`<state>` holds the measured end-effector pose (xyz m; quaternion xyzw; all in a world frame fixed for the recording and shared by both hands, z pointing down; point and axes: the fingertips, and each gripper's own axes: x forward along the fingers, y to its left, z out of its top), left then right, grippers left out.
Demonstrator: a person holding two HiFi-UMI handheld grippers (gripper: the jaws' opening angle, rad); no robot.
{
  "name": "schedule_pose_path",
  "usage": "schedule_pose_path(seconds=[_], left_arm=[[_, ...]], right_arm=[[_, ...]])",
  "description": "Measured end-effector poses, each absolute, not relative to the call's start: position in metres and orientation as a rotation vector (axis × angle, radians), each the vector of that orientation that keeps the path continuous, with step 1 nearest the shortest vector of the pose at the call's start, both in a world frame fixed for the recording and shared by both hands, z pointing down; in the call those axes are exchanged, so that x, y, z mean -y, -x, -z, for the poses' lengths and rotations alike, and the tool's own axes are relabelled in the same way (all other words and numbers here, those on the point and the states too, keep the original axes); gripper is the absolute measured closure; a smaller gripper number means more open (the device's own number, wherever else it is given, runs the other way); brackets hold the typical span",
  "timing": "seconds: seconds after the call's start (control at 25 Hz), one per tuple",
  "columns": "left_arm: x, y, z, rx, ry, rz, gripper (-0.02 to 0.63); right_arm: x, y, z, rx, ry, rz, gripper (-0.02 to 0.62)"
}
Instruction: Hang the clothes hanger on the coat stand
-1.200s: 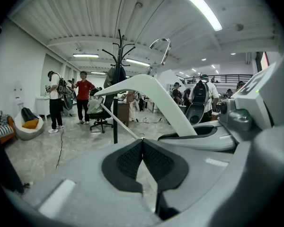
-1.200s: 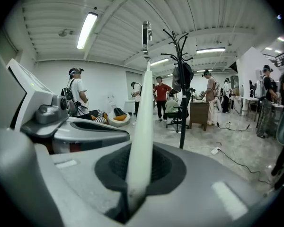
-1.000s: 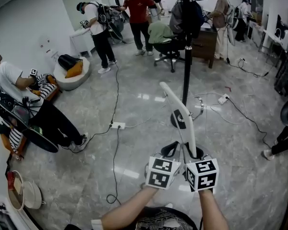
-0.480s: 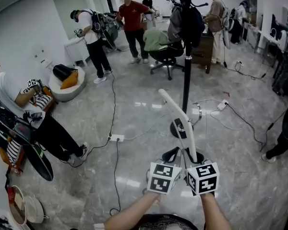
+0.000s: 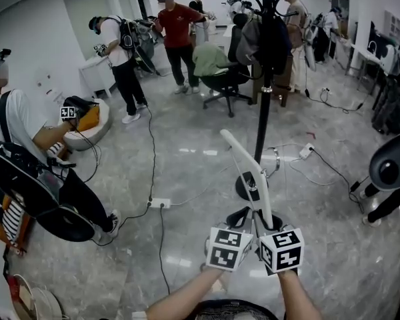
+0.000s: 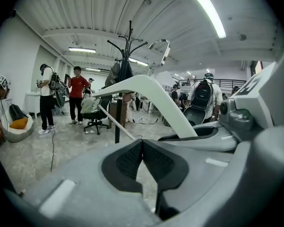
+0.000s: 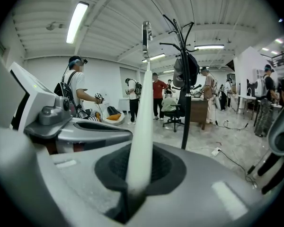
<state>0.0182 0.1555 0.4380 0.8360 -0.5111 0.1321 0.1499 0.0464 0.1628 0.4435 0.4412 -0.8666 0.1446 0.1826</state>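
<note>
Right gripper (image 5: 269, 215) is clamped shut on the white plastic clothes hanger (image 5: 249, 157). In the right gripper view the black pads pinch one white hanger arm (image 7: 141, 117) low down, and the arm runs up and away to a chrome hook (image 7: 146, 32) at 12 o'clock. Left gripper (image 5: 239, 214) sits just beside it at 9 o'clock. In the left gripper view its pads (image 6: 128, 159) meet at the tips with nothing between them, and the hanger (image 6: 151, 91) passes above them toward 2 o'clock without touching.

Hanger is held in the air, tilted, with the far end pointing to 11 o'clock in the head view. It is not on the stand. The black metal coat stand (image 5: 265, 99) stands at 12 o'clock from the grippers, and its round base (image 5: 243, 187) is partly hidden behind the hanger arm. Dark garments (image 5: 263, 35) hang near the top of the pole, and curved hooks spread above them.

A grey glossy tile floor (image 5: 187, 125) lies all around. A white power strip (image 5: 159, 203) with a black cable (image 5: 161, 245) is at 10 o'clock. A second white power strip (image 5: 309, 137), with loose cables, is at 1 o'clock beside the stand base. A black office chair (image 5: 220, 79) with green cloth on it is at 12 o'clock, beyond the stand. A person in a red shirt (image 5: 177, 32) stands at 11 o'clock. Another person, with a black backpack (image 5: 23, 179), is at 9 o'clock. A white round pouf (image 5: 93, 129) with an orange cushion is at 10 o'clock.
</note>
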Motion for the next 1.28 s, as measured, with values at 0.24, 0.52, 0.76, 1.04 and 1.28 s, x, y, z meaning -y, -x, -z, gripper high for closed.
schedule_pose_path(seconds=[0.24,0.52,0.76,1.04,1.28], left_arm=[[-0.140,0.010,-0.440,1.431,-2.419,-0.377,0.601],[-0.121,0.038,-0.443,1.421,-2.442,-0.381,0.601],[-0.095,0.042,-0.446,1.410,-2.457,-0.367,0.601],[-0.066,0.031,-0.453,1.396,-2.437,-0.383,0.601],[-0.017,0.011,-0.461,1.431,-2.403,-0.389,0.601]], right_arm=[[-0.149,-0.019,-0.446,2.423,-1.278,-0.419,0.561],[-0.130,0.007,-0.450,2.423,-1.316,-0.425,0.561],[-0.105,0.011,-0.455,2.412,-1.333,-0.420,0.561],[-0.070,0.002,-0.458,2.414,-1.325,-0.443,0.561],[-0.019,-0.018,-0.463,2.429,-1.298,-0.421,0.561]])
